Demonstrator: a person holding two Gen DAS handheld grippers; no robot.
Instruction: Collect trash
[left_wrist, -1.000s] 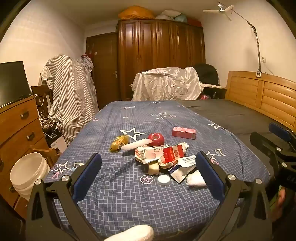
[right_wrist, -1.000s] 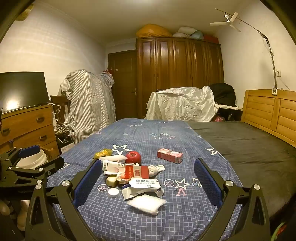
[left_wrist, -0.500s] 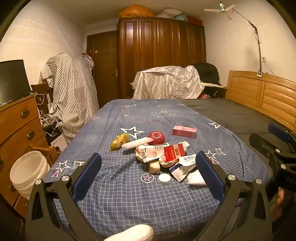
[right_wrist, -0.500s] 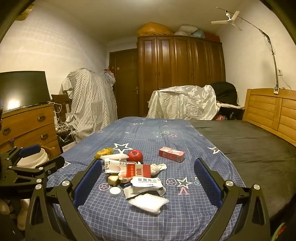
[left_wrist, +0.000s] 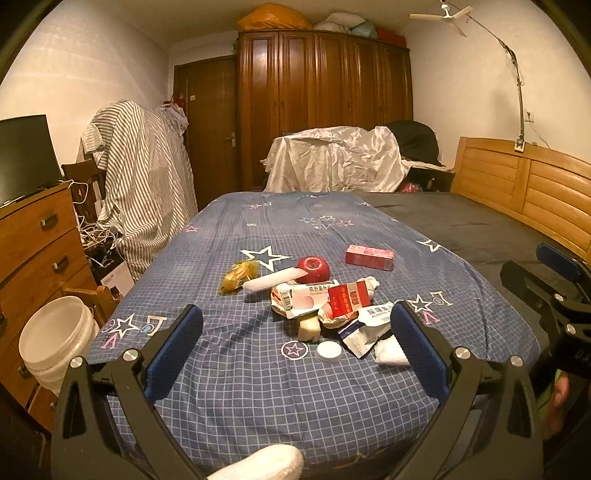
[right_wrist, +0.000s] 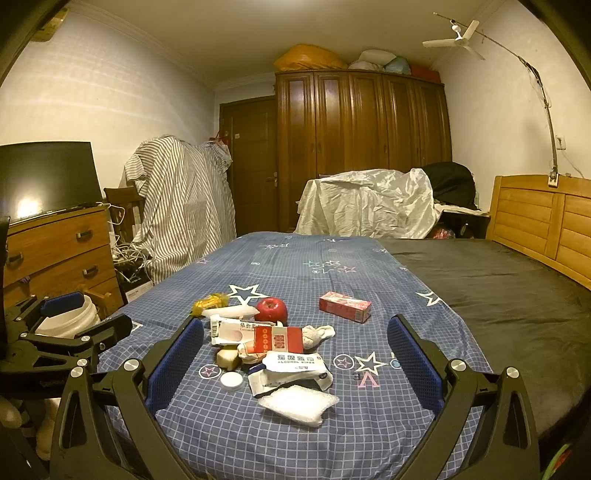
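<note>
Your left gripper (left_wrist: 295, 350): jaws wide, empty | your right gripper (right_wrist: 295, 358): same | change: both edged slightly nearer since a second ago | trash pile (right_wrist: 273, 343): untouched on bedspread (right_wrist: 369, 273), bucket (left_wrist: 55, 332) at left | collecting not begun.

A dark wooden wardrobe (right_wrist: 364, 147) stands at the far wall, a striped sheet (right_wrist: 184, 199) drapes something at left, and a wooden dresser (right_wrist: 55, 254) sits nearer left.
</note>
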